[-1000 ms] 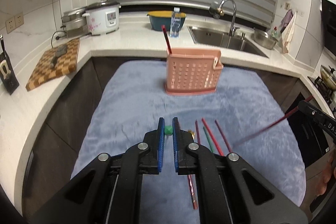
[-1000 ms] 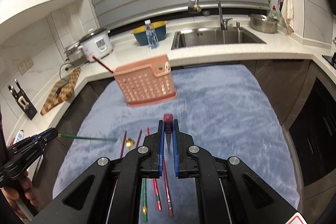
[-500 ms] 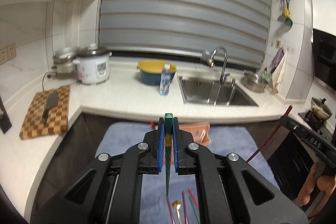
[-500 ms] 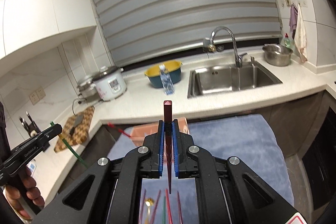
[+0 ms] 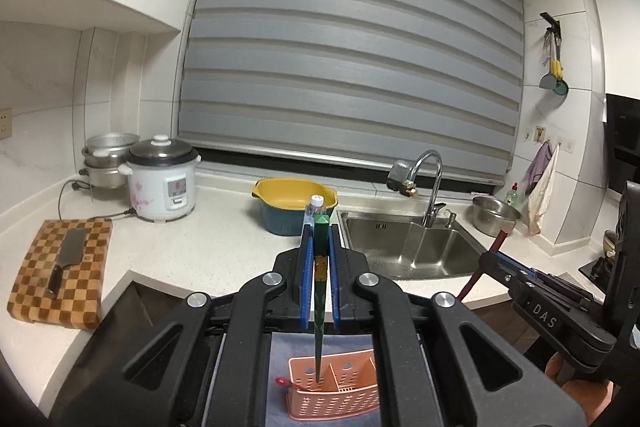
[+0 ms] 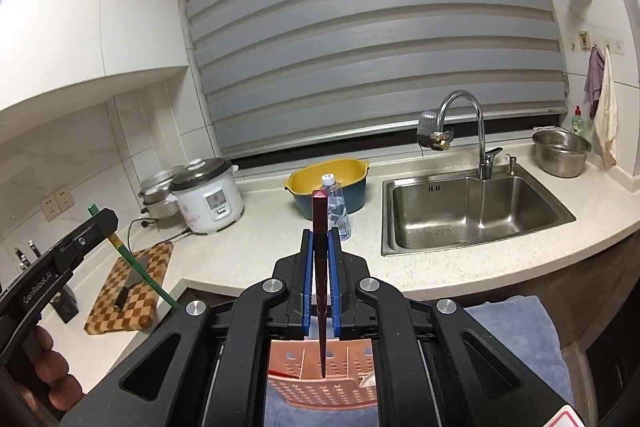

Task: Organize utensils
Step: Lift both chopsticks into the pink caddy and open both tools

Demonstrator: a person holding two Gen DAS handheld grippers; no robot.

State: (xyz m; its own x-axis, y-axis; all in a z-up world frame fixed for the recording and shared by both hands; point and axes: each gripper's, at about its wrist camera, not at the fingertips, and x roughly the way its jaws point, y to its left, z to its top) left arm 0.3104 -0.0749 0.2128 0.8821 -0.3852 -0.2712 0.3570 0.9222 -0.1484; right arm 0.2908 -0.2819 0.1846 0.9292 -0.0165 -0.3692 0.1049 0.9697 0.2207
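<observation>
Gripping a green chopstick (image 5: 320, 291), the left tool (image 5: 320, 267) hangs over the pink basket (image 5: 334, 397); the right tool (image 6: 320, 279) clamps a maroon chopstick (image 6: 320, 267) likewise

- The pink basket (image 5: 334, 393) is half hidden behind the left gripper's body.
- The blue cloth (image 6: 516, 331) shows only beside the right gripper.
- The green chopstick's (image 5: 319, 311) tip is too small to place.

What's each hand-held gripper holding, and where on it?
Left hand-held gripper: green chopstick, pinched near its thick top end. Right hand-held gripper: dark red chopstick, same spot. Both tips hang over the pink basket.
</observation>
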